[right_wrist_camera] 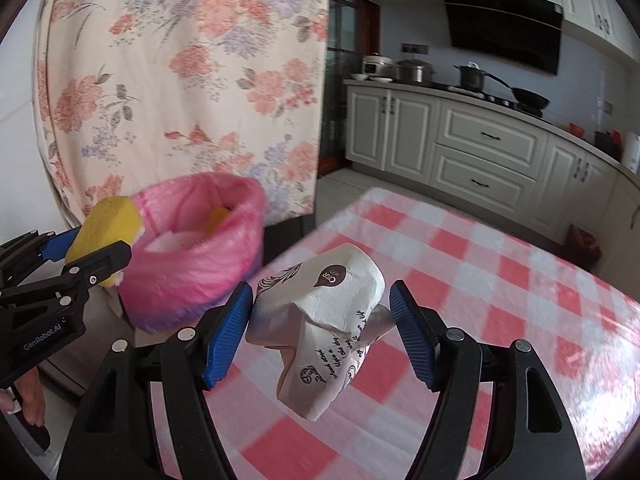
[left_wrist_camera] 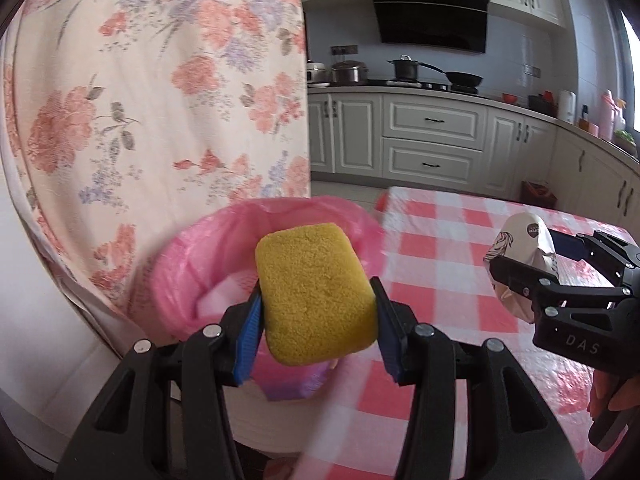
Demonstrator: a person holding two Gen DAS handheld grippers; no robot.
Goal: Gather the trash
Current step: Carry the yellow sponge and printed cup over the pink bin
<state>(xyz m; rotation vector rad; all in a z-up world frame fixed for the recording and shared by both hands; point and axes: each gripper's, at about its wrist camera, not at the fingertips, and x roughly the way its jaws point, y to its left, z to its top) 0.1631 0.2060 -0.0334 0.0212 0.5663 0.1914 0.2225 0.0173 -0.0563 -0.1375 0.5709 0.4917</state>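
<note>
Far left: floral cloth [left_wrist_camera: 160, 92] hanging as a backdrop, covering something unseen. In front of it, bin [left_wrist_camera: 192, 276] lined with a pink bag, mouth up and rim folded over, standing beside the table edge, likely so that scraps drop straight in; something pale and something yellow already inside, seen from the right wrist. Next, left gripper [left_wrist_camera: 318, 294] pinching a sponge [left_wrist_camera: 316, 292], blue pads pressed into its two short sides, carried clear of the table and hovering just before the bin mouth in this view. Long axis of the sponge running up and away from the camera, roughly along the fingers, broad yellow face toward the lens, far end tipped toward the bin. Held by the narrow width probably because that span suits the jaws and leaves the bulk free to fall. Further right, checked table [left_wrist_camera: 460, 240], bare where visible. Far right, right gripper [right_wrist_camera: 322, 322] clamped on a crumpled cup [right_wrist_camera: 320, 320], white paper with dark print, one pad on each flank, held above the cloth, near the bin but short of it. Long axis slanting from upper left down to lower right, the rounder end up toward the bin, the crushed end hanging low toward the camera. Both pieces seemingly ready for dropping, sponge first by position.
</note>
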